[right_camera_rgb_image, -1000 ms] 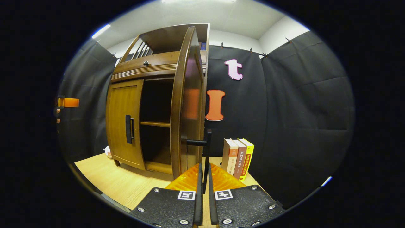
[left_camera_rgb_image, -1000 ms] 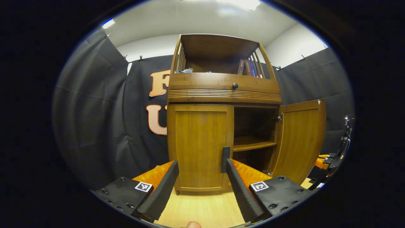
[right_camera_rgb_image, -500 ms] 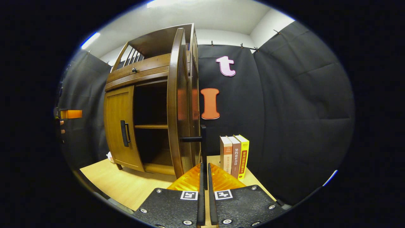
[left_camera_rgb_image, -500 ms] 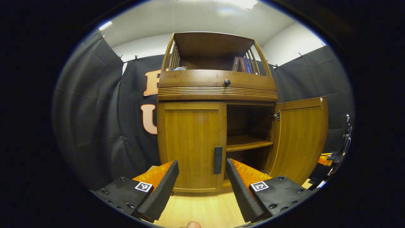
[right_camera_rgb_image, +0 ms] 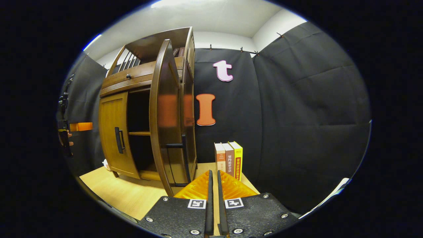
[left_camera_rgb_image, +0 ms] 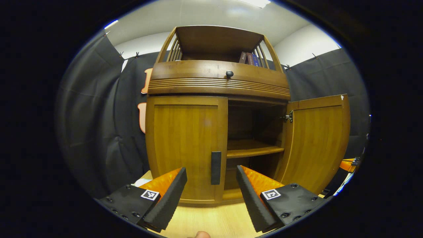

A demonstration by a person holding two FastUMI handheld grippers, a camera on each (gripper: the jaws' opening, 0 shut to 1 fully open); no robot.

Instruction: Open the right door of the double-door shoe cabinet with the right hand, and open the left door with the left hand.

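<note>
Two doors front the brown wooden shoe cabinet [left_camera_rgb_image: 218, 86] on the table [right_camera_rgb_image: 122, 195]: the right door [left_camera_rgb_image: 317, 142] swung wide, the left door [left_camera_rgb_image: 185, 148] closed. The left gripper [left_camera_rgb_image: 210, 195] gapes before its dark handle [left_camera_rgb_image: 215, 163]; the right gripper [right_camera_rgb_image: 213, 201] is clenched, empty.

We see the brown wooden cabinet [left_camera_rgb_image: 218, 86] standing upright; right door [left_camera_rgb_image: 317, 142] swung wide open, left door [left_camera_rgb_image: 185, 148] shut, its dark handle [left_camera_rgb_image: 215, 163] vertical.

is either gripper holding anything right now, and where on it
Nothing is held. The left gripper is open short of the left door's handle; the right gripper is shut on nothing.
</note>
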